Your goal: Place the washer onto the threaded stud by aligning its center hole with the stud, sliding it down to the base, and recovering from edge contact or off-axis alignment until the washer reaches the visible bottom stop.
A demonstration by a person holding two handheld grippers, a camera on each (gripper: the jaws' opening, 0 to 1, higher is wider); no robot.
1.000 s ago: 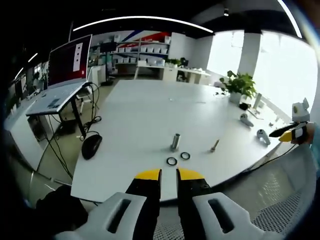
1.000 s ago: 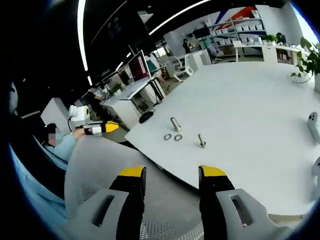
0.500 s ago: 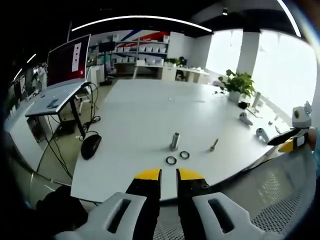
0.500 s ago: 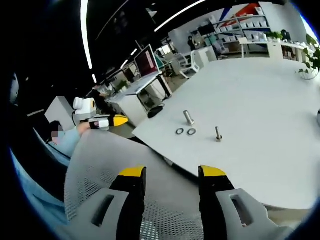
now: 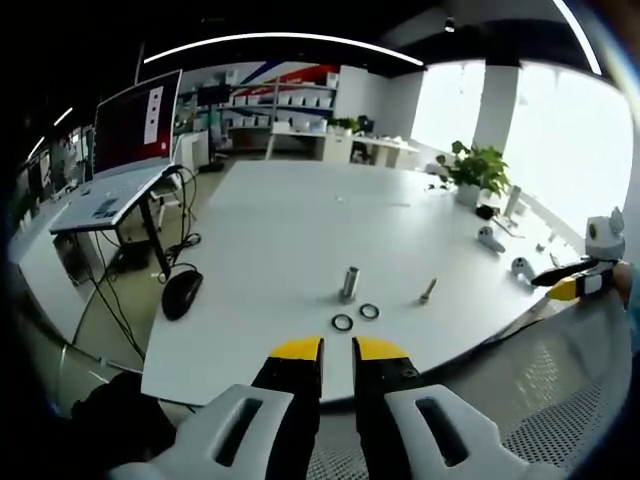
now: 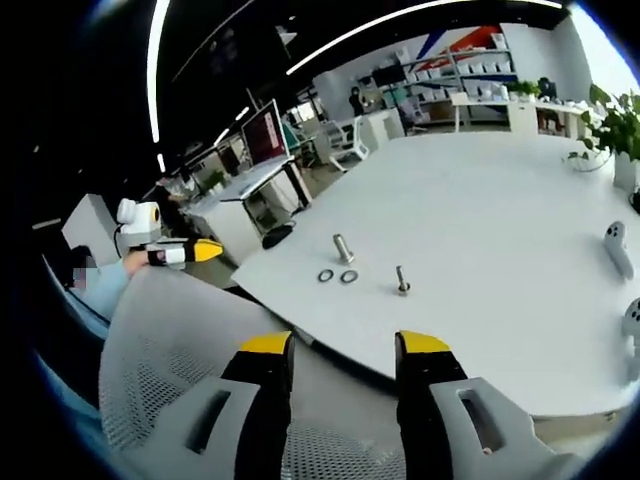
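Observation:
On the white table [image 5: 280, 230] a short metal threaded stud [image 5: 349, 282] stands upright. Two dark washers [image 5: 343, 322] [image 5: 369, 311] lie flat just in front of it. A small bolt [image 5: 428, 291] lies to their right. My left gripper [image 5: 337, 348] is held back from the table's near edge, its yellow-tipped jaws close together with nothing between them. In the right gripper view the stud [image 6: 343, 247], both washers [image 6: 326, 275] [image 6: 349, 276] and the bolt [image 6: 401, 280] lie well ahead of my right gripper [image 6: 333, 345], whose jaws stand wide apart and empty.
A laptop [image 5: 120, 150] on a stand and a black mouse [image 5: 183, 292] sit at the left. A potted plant [image 5: 478, 168] and white controllers [image 5: 525, 270] are at the far right. A mesh chair back [image 6: 170, 350] lies below both grippers.
The right gripper view has swung, so the stud and washers sit further left in it than half a second ago. The left gripper view is steady. Nothing on the table has moved.

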